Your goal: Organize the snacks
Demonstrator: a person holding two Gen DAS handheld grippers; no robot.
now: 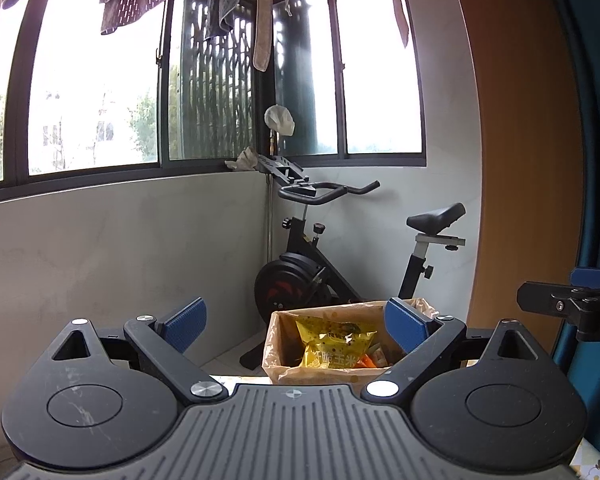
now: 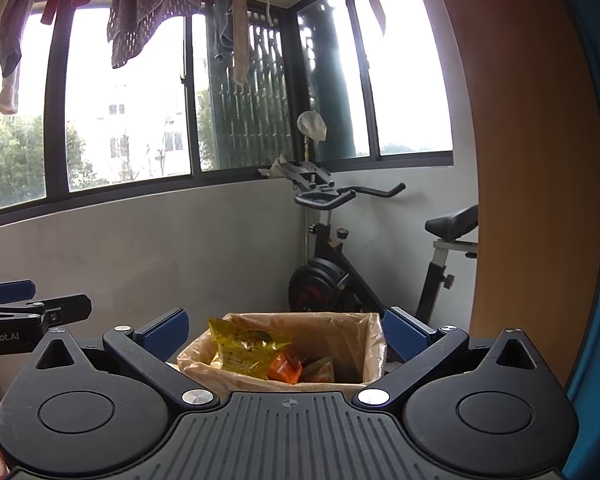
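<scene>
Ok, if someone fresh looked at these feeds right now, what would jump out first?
Probably the cardboard box lined with a plastic bag, straight ahead between the open right gripper fingers, with a yellow snack bag and an orange packet inside. Behind it, a black exercise bike stands in the corner under bright windows and hanging laundry.

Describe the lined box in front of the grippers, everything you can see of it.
The box is an open-topped brown carton lined with a translucent tan plastic bag folded over its rim. It stands upright ahead of both open grippers, untouched. Inside lie a yellow snack bag, an orange packet and another small packet. An exercise bike stands behind it.
</scene>
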